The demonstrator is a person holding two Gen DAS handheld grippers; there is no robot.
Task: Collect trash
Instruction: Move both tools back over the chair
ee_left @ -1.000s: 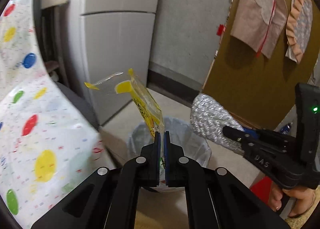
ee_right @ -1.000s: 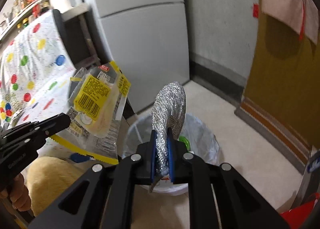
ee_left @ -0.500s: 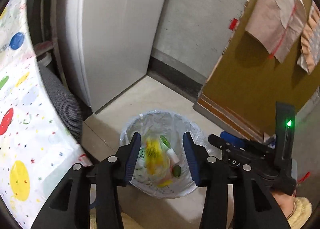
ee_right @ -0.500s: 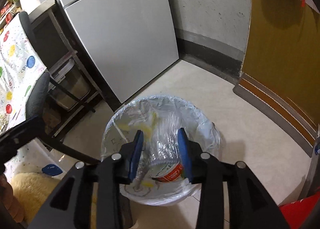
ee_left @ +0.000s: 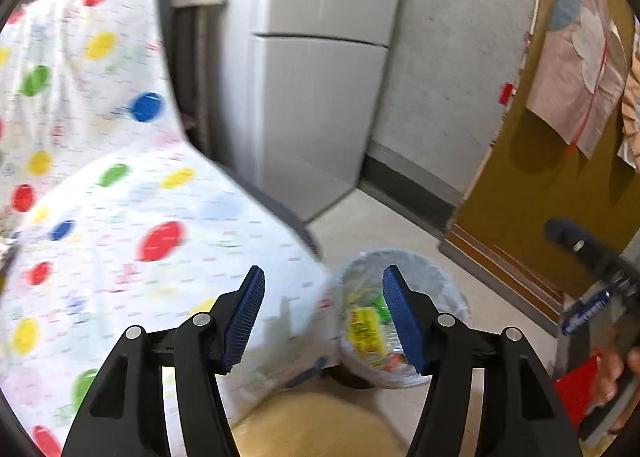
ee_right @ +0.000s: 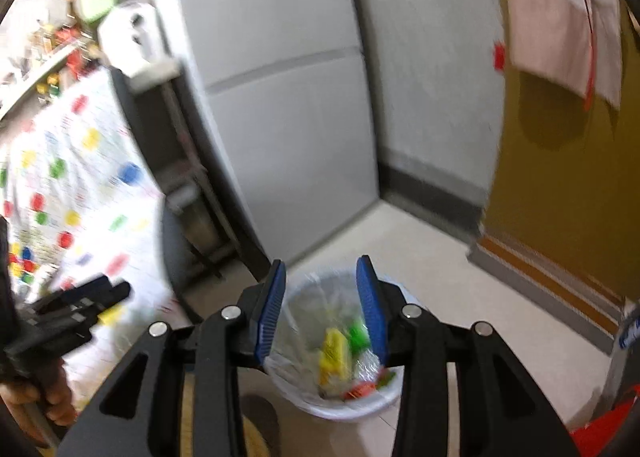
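Left gripper [ee_left: 323, 299] and right gripper [ee_right: 321, 299] jaws both released, empty; yellow wrapper [ee_right: 335, 353] lies in white plastic-lined trash bin [ee_right: 352, 409].

Both views were bright with soft indoor light, but motion blur smeared nearly everything, worst on the white polka-dot cloth [ee_left: 100, 185]. Heavy fisheye bending, black vignette at corners.
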